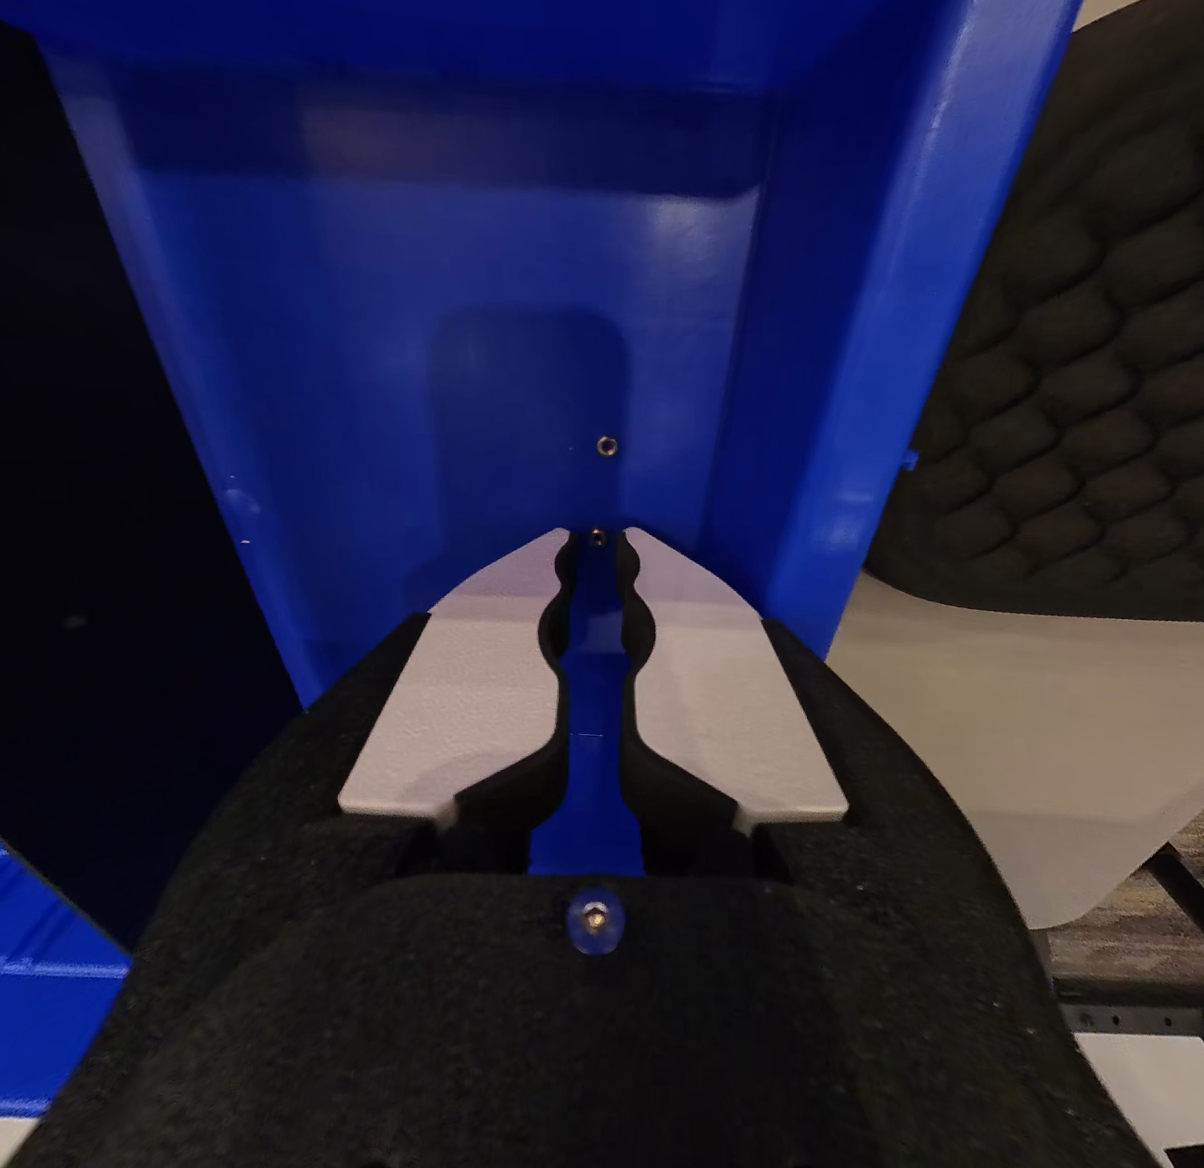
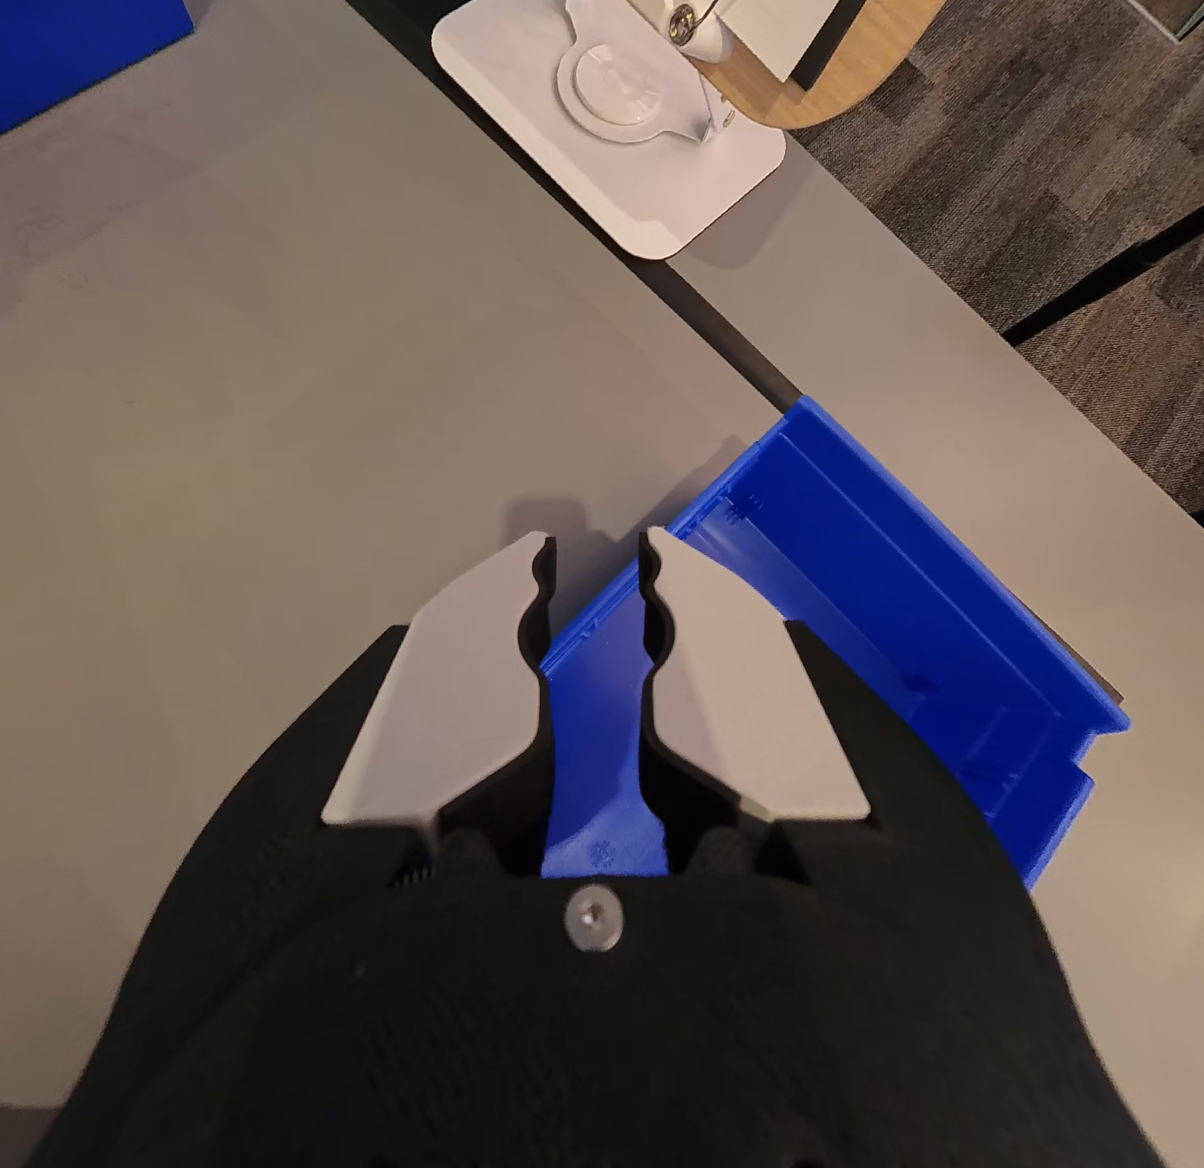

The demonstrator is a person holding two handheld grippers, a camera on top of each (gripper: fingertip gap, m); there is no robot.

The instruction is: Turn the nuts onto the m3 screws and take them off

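In the left wrist view my left gripper [image 1: 596, 538] reaches into a blue bin [image 1: 417, 328]. Its jaws stand a narrow gap apart. A small metal nut [image 1: 597, 537] lies on the bin floor right between the fingertips, not visibly clamped. A second nut [image 1: 607, 446] lies a little farther in. In the right wrist view my right gripper [image 2: 597, 543] is open and empty. It hovers over the near left corner of another blue bin [image 2: 912, 602] on the grey table [image 2: 260, 387]. No screw shows in either view.
A white stand base [image 2: 625, 139] sits at the table's far edge, with a dark gap between table tops running diagonally. A blue bin corner [image 2: 71, 29] is at the far left. Black quilted foam [image 1: 1068, 368] lies right of the left bin. My right fingertips sit around 55 centimetres from my left ones. The right tips stand about 35 centimetres off the white stand base [image 2: 625, 139].
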